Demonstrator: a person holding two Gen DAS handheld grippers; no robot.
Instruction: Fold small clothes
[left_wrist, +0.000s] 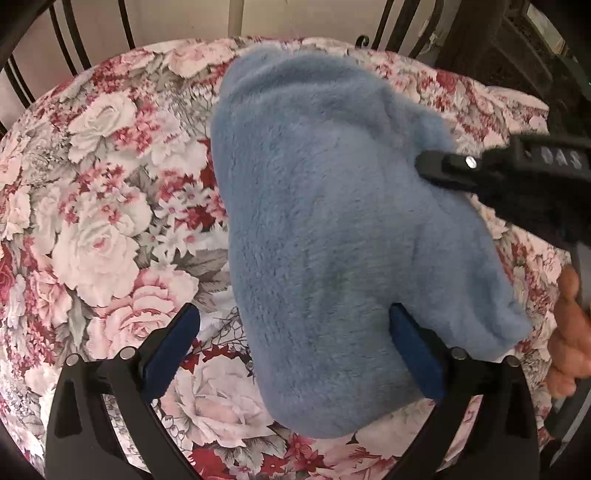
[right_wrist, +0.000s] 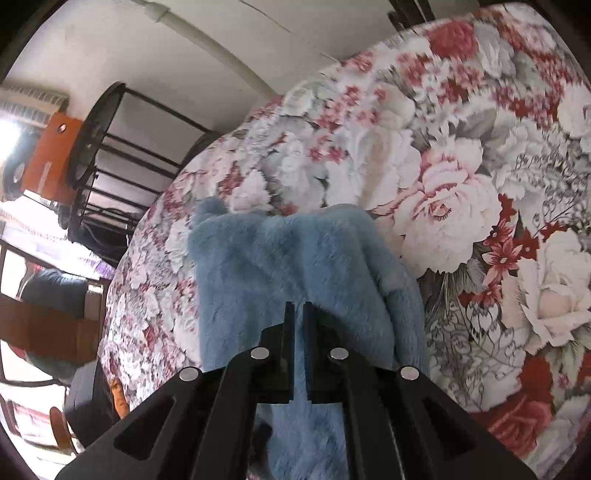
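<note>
- The cloth (left_wrist: 332, 229), a fluffy blue piece, lies on the table (left_wrist: 103, 206), which has a rose-pattern cover; it occupies the middle and the right part of the table top in the left wrist view.
- The left gripper (left_wrist: 295, 354) points steeply down at the near end of the cloth. Its jaws stand wide apart and clamp nothing.
- One blue pad (left_wrist: 417, 354) of the left gripper is on top of the near part of the cloth, or just over it; I cannot tell whether it presses. The other finger (left_wrist: 170, 350) is over the bare table, beside the left edge of the cloth.
- The right gripper (right_wrist: 299, 314) comes to the cloth from its right side, tilted down. In the left wrist view its black tip (left_wrist: 436, 162) is at the right edge of the cloth.
- The jaws of the right gripper are almost together, with only a narrow slit between them. Blue fabric fills this slit and continues under the fingers, so the jaws pinch a fold of the cloth.
- In the right wrist view the cloth (right_wrist: 288, 258) rises in a ridge just ahead of the closed jaws.
- A hand (left_wrist: 569, 332) is at the right border of the left wrist view, beside the near right corner of the cloth, around a dark handle.
</note>
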